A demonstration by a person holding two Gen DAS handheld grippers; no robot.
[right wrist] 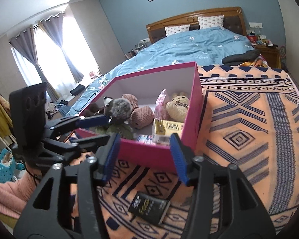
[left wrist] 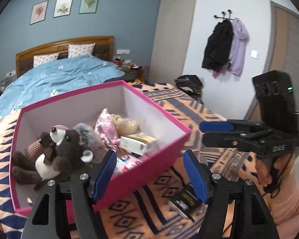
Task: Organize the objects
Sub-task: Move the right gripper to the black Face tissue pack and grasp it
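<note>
Two released grippers, left gripper [left wrist: 149, 171] and right gripper [right wrist: 144, 157], are seen below an open pink cardboard box [right wrist: 197, 107]; "Achieve" is stitched on the blue floral quilt [right wrist: 202, 56] upper right.

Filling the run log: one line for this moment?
left gripper: open, empty | right gripper: open, empty | pink box: on blanket, holds toys | black packet: outside box

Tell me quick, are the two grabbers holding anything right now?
Left gripper: open, holding nothing; the pink box corner sits between its jaws, untouched.
Right gripper: open, holding nothing; the box's near wall sits between its jaws.
</note>
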